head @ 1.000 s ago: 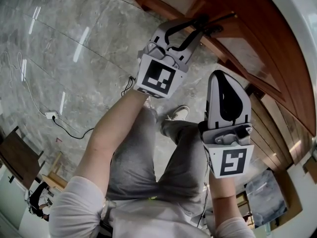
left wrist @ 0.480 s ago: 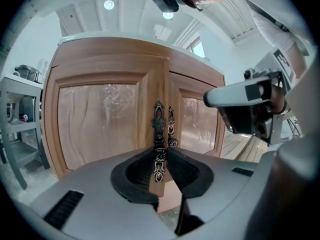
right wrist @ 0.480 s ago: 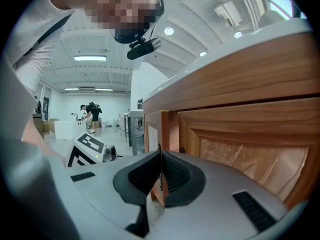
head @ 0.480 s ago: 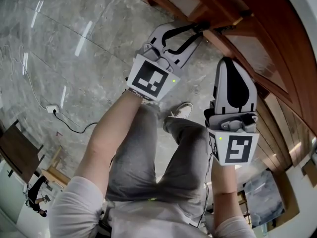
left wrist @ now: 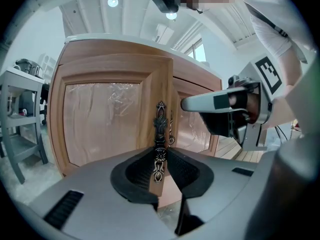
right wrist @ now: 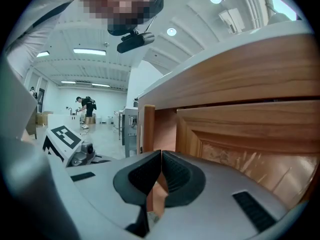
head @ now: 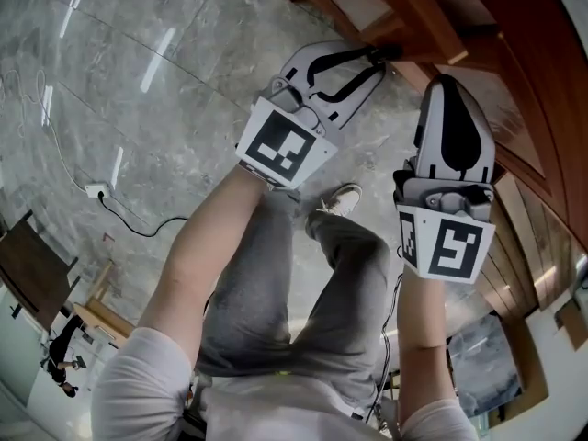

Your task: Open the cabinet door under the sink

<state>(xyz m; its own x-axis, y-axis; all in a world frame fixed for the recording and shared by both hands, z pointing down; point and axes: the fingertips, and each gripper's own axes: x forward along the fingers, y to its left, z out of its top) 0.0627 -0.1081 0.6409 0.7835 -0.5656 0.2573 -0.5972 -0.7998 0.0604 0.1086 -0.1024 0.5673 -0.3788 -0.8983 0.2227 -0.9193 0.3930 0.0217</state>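
The wooden cabinet door (left wrist: 115,114) under the white counter has an ornate dark metal handle (left wrist: 160,126) on its right edge. My left gripper (left wrist: 159,160) is shut on the lower part of that handle, with a pad on each side. In the head view the left gripper (head: 384,55) reaches up to the door's edge (head: 418,28). My right gripper (head: 448,85) hangs just right of it, near the cabinet front and touching nothing. Its pads (right wrist: 150,171) meet, and nothing is between them. The door's edge (right wrist: 148,126) stands out from the cabinet frame, beside the neighbouring door panel (right wrist: 250,154).
The person's legs and a shoe (head: 335,205) are below the grippers on the grey marble floor (head: 138,81). A power strip with its cable (head: 96,214) lies at the left. A grey shelf unit (left wrist: 20,109) stands left of the cabinet.
My right gripper has moved up and to the right in the head view, closer to the cabinet front. My left gripper has kept its hold on the handle and shifted only slightly.
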